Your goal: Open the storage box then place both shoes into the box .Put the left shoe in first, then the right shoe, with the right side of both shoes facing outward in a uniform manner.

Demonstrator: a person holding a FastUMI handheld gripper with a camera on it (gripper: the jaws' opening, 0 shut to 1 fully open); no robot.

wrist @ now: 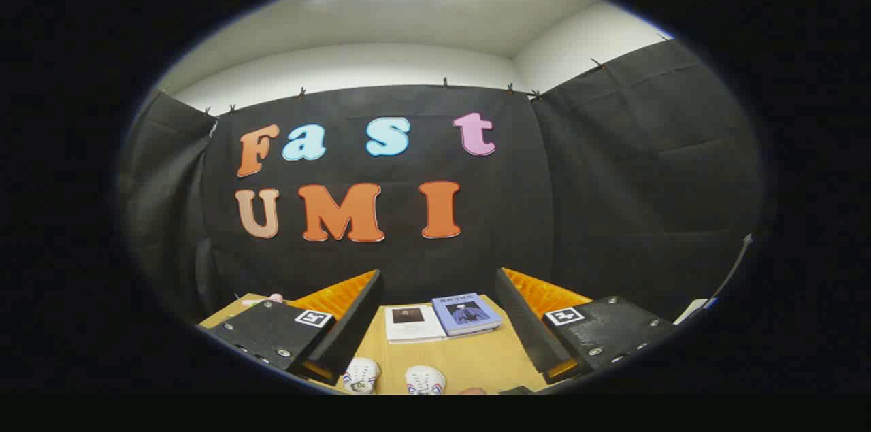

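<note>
Gripper view: the hand-held gripper (435,323) is hovering above the bench (469,357), level and facing the booth's cloth wall, its two fingers (350,320) standing wide apart and gripping nothing. The finger faces are showing a ribbed texture. The bench is showing a smooth, light wood surface. Two white shoes (393,377) with mesh-like toes are sitting side by side near the bench's near edge, between and below the fingers. Two flat rectangular books, one white (413,323) and one blue (468,313), are lying touching toward the far edge, beyond the fingers.
</note>
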